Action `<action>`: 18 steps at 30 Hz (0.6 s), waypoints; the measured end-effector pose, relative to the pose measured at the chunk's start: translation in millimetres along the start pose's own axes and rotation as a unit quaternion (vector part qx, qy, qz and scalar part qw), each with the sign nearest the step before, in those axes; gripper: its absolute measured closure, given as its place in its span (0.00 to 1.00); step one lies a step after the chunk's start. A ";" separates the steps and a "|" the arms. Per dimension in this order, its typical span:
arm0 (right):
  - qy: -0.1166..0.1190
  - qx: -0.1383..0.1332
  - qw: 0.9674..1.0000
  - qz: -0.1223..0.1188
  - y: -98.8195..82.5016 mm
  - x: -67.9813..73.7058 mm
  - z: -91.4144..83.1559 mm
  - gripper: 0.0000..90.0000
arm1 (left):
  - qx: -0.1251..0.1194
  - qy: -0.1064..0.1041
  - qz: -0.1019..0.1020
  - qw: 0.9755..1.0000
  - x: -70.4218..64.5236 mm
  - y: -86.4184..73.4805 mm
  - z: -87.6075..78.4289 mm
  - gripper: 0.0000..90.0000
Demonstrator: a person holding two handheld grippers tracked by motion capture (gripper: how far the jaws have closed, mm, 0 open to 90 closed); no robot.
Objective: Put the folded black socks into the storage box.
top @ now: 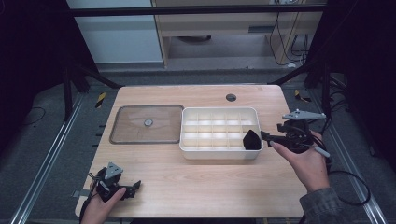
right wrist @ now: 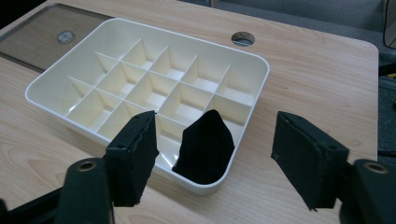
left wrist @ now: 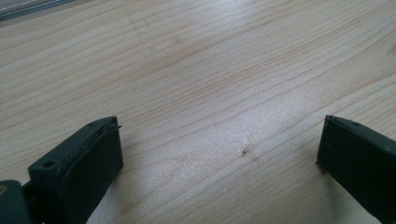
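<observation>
Fingers [right wrist: 135, 154] of right gripper [right wrist: 215, 158] found spread wide, pads clear of black cloth piece [right wrist: 205, 147] standing between and beyond them; nothing gripped. Fingers [left wrist: 93, 158] of left gripper [left wrist: 219, 154] likewise noted far apart, with bare wooden table [left wrist: 201, 70] between them and nothing held.

Black cloth piece [top: 252, 139] located right of centre in high view, seated in lower right corner compartment of white divided tray [top: 219, 112], upper edge rising above tray rim. Observed in right gripper view at lower centre of frame, in tray corner nearest the camera, bunched and standing upright.

Right gripper [top: 266, 136] recorded at right of high view, just beside tray's right wall, jaws pointing left toward the cloth, held by a hand in a grey sleeve. Left gripper [top: 133, 186] recorded at lower left, resting low over table edge, well apart from tray.

Clear flat lid [top: 147, 123] with small round knob noted lying on table just left of tray.
</observation>
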State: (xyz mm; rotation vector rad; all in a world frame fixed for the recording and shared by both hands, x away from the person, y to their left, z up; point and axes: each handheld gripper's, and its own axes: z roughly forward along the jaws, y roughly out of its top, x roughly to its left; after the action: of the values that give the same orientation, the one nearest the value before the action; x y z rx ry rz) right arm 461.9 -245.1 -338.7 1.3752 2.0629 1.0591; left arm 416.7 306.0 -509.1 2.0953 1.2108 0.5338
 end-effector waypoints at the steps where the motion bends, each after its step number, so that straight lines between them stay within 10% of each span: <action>1: -0.002 -0.001 1.000 -0.002 -0.7 -0.1 -0.3 0.29 | 0.000 0.000 0.000 1.000 0.0 0.0 0.0 0.00; 8: -0.018 -0.021 1.000 0.001 -8.3 -0.6 -1.2 0.08 | 0.000 0.000 0.000 1.000 -0.1 0.0 0.0 0.00; 18: -0.012 -0.022 1.000 0.002 -31.0 -1.3 2.6 0.06 | 0.001 -0.001 0.002 1.000 -0.5 0.2 -0.1 0.00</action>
State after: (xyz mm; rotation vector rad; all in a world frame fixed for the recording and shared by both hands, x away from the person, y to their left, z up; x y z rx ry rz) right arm 446.5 -252.0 -365.0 1.3648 2.0095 1.0785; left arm 416.4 305.6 -508.9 2.0995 1.2062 0.5330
